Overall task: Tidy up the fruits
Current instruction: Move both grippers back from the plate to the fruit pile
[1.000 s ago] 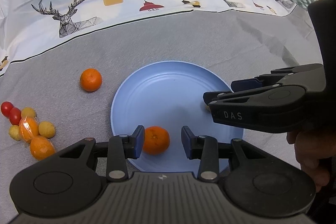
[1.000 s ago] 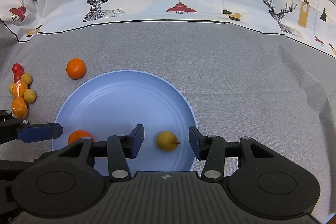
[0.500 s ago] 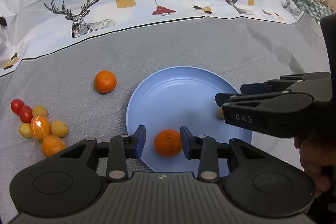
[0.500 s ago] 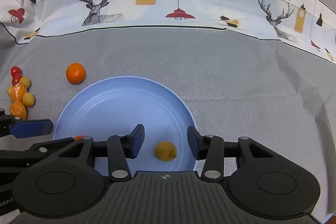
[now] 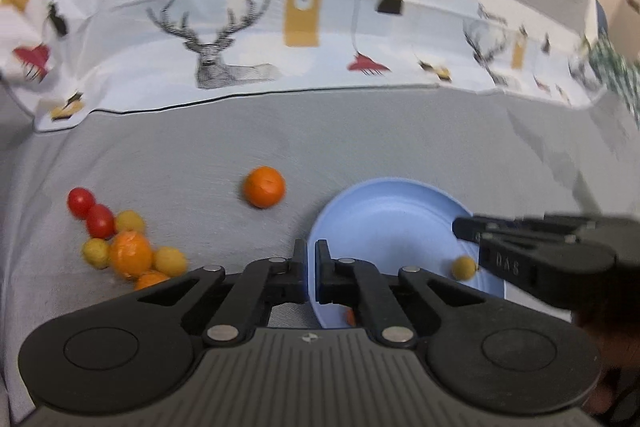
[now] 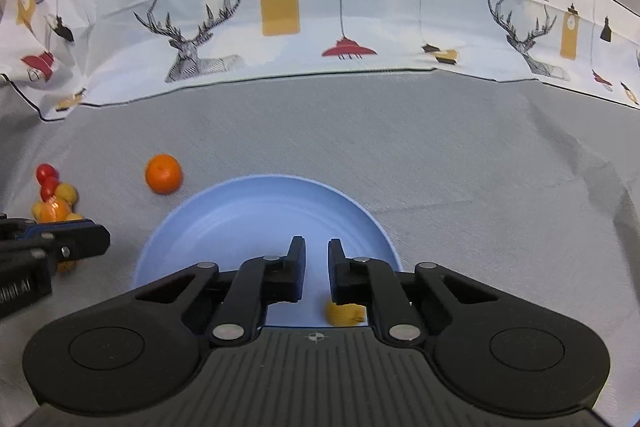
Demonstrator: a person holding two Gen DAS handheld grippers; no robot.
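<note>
The left gripper [image 5: 311,251] is closed, with nothing between its fingers. The right gripper [image 6: 317,251] is closed too and holds nothing. Both hang over the blue plate [image 6: 256,211]. A small yellow fruit [image 6: 340,313] lies on the plate under the right fingers. One orange [image 5: 264,186] sits on the grey cloth [image 6: 440,167] near the plate. A pile of fruit [image 5: 120,247] lies further left.

Both wrist cams face down, share plate [image 5: 384,219].
</note>
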